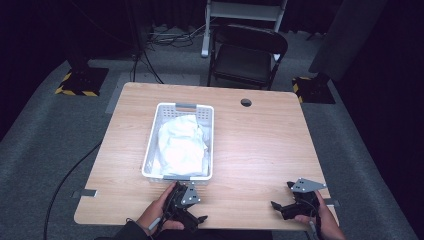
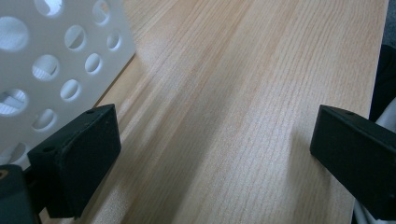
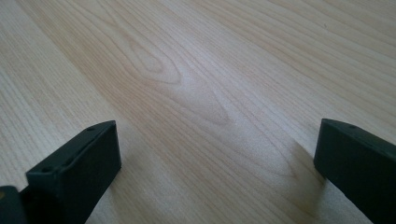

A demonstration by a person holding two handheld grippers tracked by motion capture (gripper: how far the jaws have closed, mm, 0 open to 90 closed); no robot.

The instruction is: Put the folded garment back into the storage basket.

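High view: perforated white plastic basket [image 1: 150, 150] w/ crumpled cloth [image 1: 182, 142]; left gripper [image 1: 192, 217], right gripper [image 1: 282, 200] jaws wide.

You are in a recording studio or lab: black curtains [image 1: 45, 30] close off the room, cables [image 1: 150, 60] trail over grey carpet [image 1: 35, 135], hazard-striped stand bases [image 1: 80, 82] flank your counter [image 1: 260, 145], and a folding chair [image 1: 247, 55] faces you.

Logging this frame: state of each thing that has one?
Left gripper: open, nothing between its jaws, low over the table beside the basket.
Right gripper: open, holding nothing, over bare table.
Basket: upright on the table, holds the cloth.
Cloth: white, crumpled, inside the basket.
Chair: unfolded, nobody on it, beyond the table.
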